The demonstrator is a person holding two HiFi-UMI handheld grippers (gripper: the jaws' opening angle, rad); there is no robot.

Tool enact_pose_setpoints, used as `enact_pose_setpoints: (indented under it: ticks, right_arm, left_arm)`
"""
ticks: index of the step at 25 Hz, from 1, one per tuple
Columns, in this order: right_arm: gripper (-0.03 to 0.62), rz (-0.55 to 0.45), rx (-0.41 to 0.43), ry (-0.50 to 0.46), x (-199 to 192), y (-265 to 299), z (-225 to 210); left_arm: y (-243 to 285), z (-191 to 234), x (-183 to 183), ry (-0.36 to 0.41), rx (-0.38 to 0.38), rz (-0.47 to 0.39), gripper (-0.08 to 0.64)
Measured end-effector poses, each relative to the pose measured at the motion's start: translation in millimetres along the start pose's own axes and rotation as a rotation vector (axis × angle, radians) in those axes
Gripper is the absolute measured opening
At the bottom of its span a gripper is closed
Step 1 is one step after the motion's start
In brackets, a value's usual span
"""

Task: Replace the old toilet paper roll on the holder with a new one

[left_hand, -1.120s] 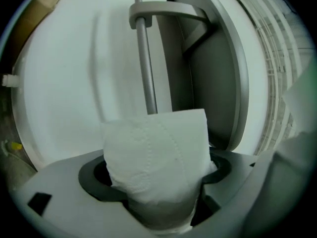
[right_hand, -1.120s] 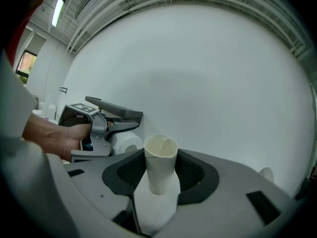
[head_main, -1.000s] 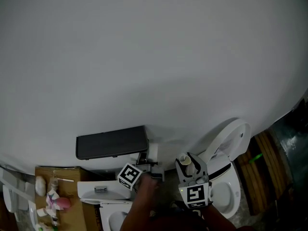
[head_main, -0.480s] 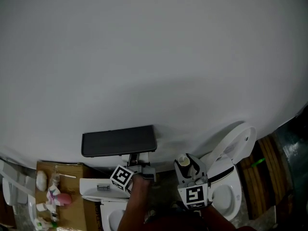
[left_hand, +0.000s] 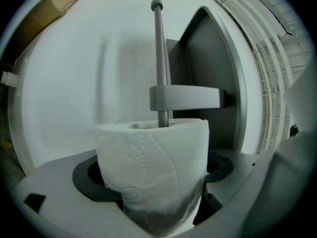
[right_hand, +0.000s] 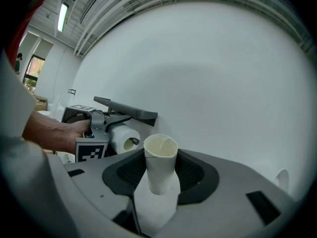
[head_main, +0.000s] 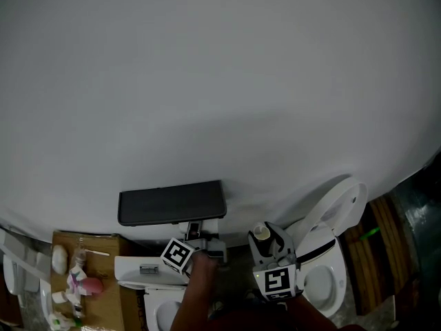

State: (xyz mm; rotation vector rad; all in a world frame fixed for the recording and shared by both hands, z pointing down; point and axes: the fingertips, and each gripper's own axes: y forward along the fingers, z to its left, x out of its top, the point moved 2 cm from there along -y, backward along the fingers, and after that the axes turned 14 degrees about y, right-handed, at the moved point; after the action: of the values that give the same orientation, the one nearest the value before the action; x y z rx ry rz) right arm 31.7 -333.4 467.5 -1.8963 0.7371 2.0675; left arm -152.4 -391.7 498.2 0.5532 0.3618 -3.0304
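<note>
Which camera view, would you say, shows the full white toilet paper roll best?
The left gripper view: the full white toilet paper roll fills the centre, embossing visible, the grey holder rod through its core. The right gripper view shows it small and end-on; in the head view I cannot make it out.

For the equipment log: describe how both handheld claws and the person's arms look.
The left claw and right claw have pale grey moulded bodies with dark recesses around the jaws. Each carries a white cube printed with black square markers. No cables show. The left forearm is bare, with no sleeve visible.
</note>
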Motion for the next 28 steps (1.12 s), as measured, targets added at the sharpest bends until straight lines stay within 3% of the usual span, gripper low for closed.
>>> enact_pose_setpoints:
  ticks: [5, 21, 28]
  right_arm:
    - [0.189, -0.005, -0.008, 0.009, 3.6, 0.1, -2.0]
    - [0.189, -0.025, 0.04, 0.018, 10.0, -9.7, 19.5]
    - [0.189, -0.049, 0.079, -0.017, 11.7, -9.3, 29.1]
  left_arm:
    - [-0.5, -3.1, -2.9, -0.01, -0.001, 0.015, 0.515]
    - [-56.9, -9.9, -12.1, -0.02, -0.014, 0.037, 0.523]
    - [-98.7, -18.2, -3.2, -0.038, 0.016, -0.013, 0.522]
